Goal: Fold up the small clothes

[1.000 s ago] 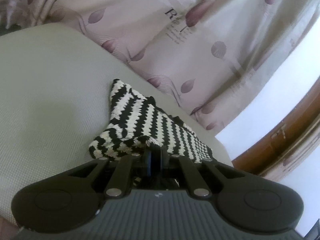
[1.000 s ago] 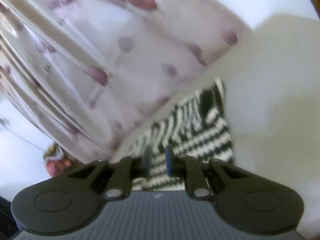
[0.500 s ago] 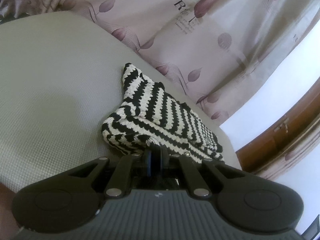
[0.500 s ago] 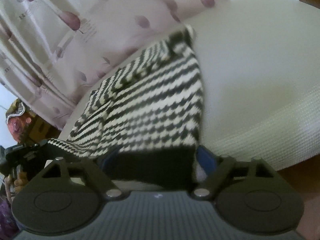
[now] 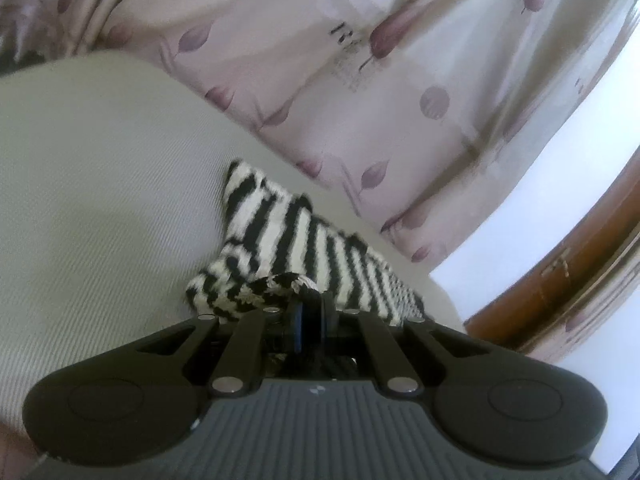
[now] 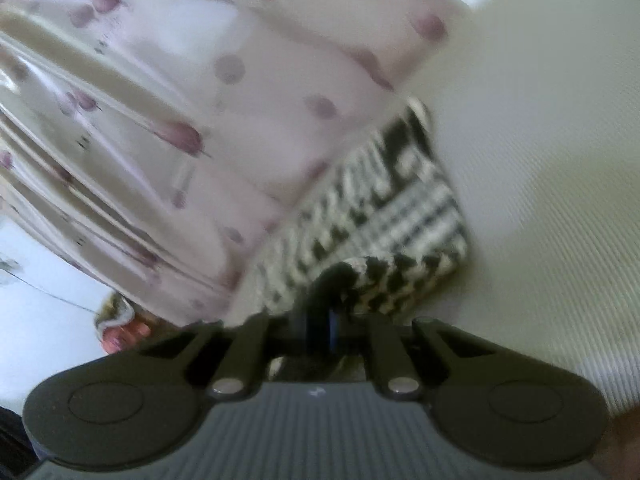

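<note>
Both grippers are clenched on the knit: the left gripper (image 5: 310, 310) pinches its near edge, and the right gripper (image 6: 320, 316), its jaws just closed, bites a bunched hem. The striped knit (image 5: 296, 248) lies part-folded on the cushion (image 5: 100, 184) beside the curtain (image 5: 360, 100). It looks light, soft and floppy, so corners and hems seem the best holds.

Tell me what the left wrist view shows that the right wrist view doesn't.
Left wrist only: brown wooden trim at the right, and the left gripper shut on the striped cloth.
Right wrist only: a colourful object, too blurred to identify, and the right gripper, whose jaws have just closed on the cloth's near edge.
Both: the striped cloth, beige cushion and leaf-print curtain.
</note>
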`<state>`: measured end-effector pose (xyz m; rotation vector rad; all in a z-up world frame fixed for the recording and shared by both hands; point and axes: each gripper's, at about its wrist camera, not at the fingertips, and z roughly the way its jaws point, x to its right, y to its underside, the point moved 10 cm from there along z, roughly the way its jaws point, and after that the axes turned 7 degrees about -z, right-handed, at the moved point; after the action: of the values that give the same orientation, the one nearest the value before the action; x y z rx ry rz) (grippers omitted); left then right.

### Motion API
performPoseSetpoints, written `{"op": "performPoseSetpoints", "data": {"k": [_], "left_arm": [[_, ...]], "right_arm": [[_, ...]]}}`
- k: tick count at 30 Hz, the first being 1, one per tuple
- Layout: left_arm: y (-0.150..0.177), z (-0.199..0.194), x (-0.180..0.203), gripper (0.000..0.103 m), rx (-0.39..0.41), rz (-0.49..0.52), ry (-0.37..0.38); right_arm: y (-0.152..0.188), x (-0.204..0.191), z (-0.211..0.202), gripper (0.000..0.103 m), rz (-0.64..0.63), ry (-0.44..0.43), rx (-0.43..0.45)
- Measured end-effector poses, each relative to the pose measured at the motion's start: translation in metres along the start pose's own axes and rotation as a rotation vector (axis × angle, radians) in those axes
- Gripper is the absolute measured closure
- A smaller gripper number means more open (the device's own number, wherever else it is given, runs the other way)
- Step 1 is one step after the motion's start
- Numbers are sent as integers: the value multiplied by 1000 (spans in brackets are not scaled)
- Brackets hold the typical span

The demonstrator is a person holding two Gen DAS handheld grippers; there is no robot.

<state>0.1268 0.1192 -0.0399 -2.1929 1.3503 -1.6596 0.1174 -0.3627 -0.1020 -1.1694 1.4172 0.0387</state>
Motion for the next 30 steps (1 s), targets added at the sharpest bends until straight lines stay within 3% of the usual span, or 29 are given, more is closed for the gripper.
{"op": "performPoseSetpoints", "data": {"k": [6,14,23,28,29,30], "left_arm": [[-50,32,21,96,69,-10,6],[-109,123,14,96,110,-22,-61],[-125,212,-29,95,82,-35,-172],[-123,235,-42,87,53,-33,-185],[-123,237,-43,79,53,-27,-190],[-125,237,-44,60,61,-25,-194]], "right_arm": [[-72,-8,40,93,-18,-37,71],[-148,40,124,93,50,-9,89],[-174,104,194,93,134,38,67],[-169,134,210,89,238,59,64],[-169,136,210,84,259,47,72],[-168,136,209,77,281,21,82]]}}
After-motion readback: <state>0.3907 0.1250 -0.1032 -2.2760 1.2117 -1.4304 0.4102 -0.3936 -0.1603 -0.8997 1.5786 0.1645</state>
